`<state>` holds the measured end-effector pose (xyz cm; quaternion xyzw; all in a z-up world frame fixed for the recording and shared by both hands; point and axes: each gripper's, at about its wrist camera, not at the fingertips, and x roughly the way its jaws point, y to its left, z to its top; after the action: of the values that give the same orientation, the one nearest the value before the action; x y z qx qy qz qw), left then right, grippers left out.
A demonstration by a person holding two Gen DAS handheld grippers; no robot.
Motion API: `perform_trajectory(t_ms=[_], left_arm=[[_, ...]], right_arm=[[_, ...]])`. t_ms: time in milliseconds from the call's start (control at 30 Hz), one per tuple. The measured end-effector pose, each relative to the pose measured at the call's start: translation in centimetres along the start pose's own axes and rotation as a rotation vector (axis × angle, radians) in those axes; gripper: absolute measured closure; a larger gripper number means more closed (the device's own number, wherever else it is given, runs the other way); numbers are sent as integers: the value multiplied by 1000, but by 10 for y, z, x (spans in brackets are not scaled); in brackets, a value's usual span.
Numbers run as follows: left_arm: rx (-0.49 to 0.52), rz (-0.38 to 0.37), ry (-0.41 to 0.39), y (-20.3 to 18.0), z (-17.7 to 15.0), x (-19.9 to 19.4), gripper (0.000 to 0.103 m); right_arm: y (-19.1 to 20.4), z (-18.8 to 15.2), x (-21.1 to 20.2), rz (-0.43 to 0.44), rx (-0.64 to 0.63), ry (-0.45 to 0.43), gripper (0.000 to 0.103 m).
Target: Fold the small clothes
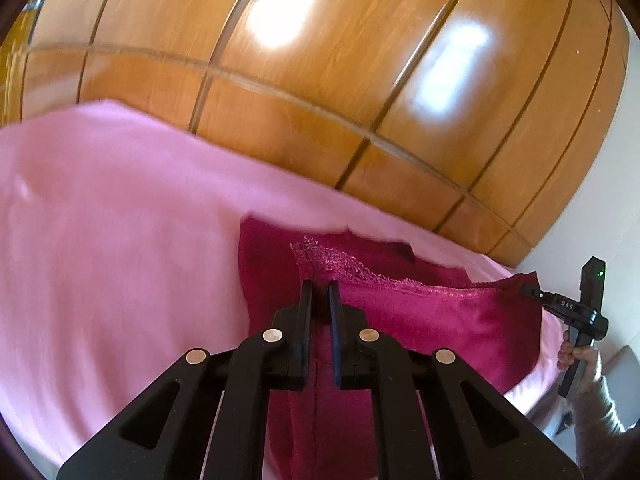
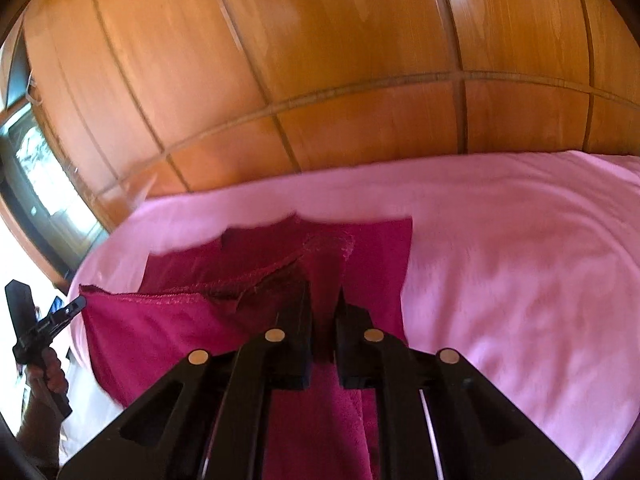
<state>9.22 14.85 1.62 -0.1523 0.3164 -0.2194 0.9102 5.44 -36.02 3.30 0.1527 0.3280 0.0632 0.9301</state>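
Note:
A dark magenta garment (image 1: 432, 312) with a lace-trimmed edge is held up over a pink bed sheet (image 1: 120, 248). My left gripper (image 1: 320, 292) is shut on one corner of it, the cloth pinched between the jaws and hanging below. My right gripper (image 2: 324, 296) is shut on the other corner of the garment (image 2: 160, 332). The right gripper also shows at the right of the left wrist view (image 1: 532, 292), clamped on the cloth's corner. The left gripper shows at the left of the right wrist view (image 2: 80, 302). The garment's far part lies on the sheet (image 2: 500, 260).
A glossy wooden wardrobe (image 1: 320, 80) stands behind the bed. A window (image 2: 36, 176) is at the far left of the right wrist view. A white wall (image 1: 600, 200) is at the right.

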Motion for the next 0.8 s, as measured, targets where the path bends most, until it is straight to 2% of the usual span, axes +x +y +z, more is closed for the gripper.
perform_trajectory(t_ms=[167, 333, 567, 633, 700, 800], left_arm=[[11, 51, -10, 4, 40, 46, 97], [-21, 101, 15, 17, 70, 99, 98], [-15, 251, 151, 36, 65, 176, 98], [-10, 291, 205, 43, 57, 194, 98], [-12, 311, 222, 46, 54, 201, 97], [10, 324, 223, 41, 58, 195, 93]], right_arm=[[-8, 34, 51, -61, 37, -11, 96], [-20, 53, 99, -130, 69, 5, 96], [-48, 44, 169, -247, 93, 126, 96], [-55, 39, 180, -247, 114, 149, 95], [-59, 40, 181, -242, 124, 149, 93], [-59, 42, 172, -225, 124, 144, 75]])
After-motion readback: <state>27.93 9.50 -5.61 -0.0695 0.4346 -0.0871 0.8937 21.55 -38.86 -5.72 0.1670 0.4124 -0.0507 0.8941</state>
